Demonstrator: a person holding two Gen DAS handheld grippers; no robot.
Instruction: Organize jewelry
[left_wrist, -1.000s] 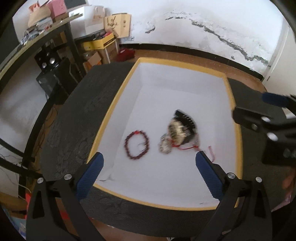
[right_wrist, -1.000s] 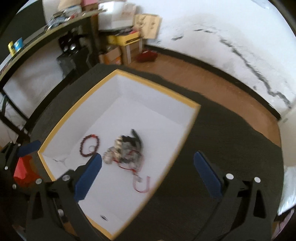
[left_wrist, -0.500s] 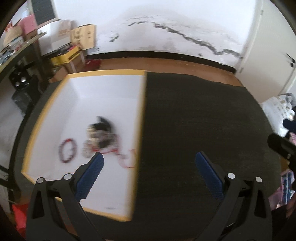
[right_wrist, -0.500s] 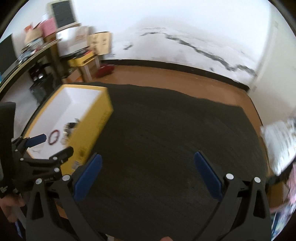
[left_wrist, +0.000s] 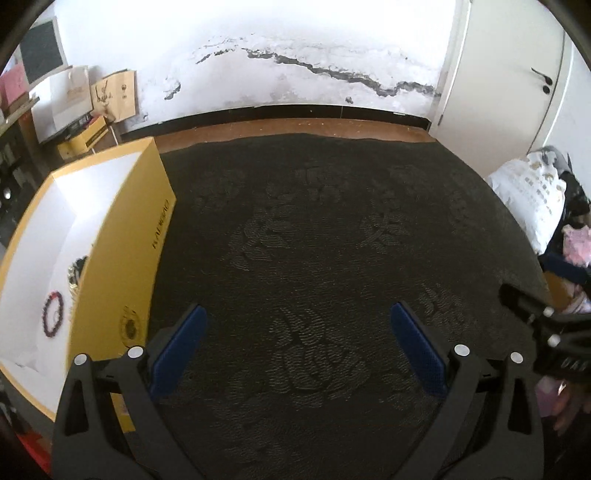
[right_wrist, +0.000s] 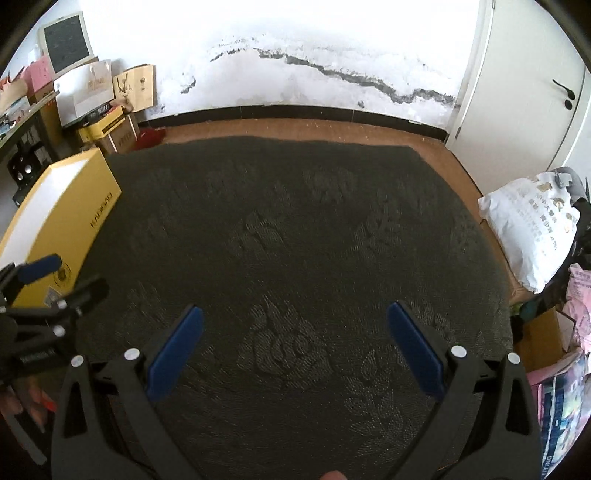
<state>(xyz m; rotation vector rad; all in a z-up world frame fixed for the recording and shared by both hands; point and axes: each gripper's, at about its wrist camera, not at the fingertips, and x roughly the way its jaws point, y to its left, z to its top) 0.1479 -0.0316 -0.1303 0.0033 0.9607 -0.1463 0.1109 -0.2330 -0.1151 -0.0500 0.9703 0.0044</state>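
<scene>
A yellow box with a white inside stands at the left of a dark patterned tablecloth. Inside it lie a dark red bead bracelet and, half hidden behind the box wall, a tangle of other jewelry. My left gripper hangs open over bare cloth, to the right of the box, holding nothing. My right gripper is also open and empty over the cloth. The box shows at the far left of the right wrist view, with the left gripper in front of it.
Cardboard boxes and paper bags crowd the floor and shelf at the back left. A white plastic bag and pink packets lie off the table's right edge. A white door is at the back right. A wooden floor runs behind the table.
Both grippers have swung right, away from above the box to over the bare cloth. The jewelry stays in the box. Both stay open.
</scene>
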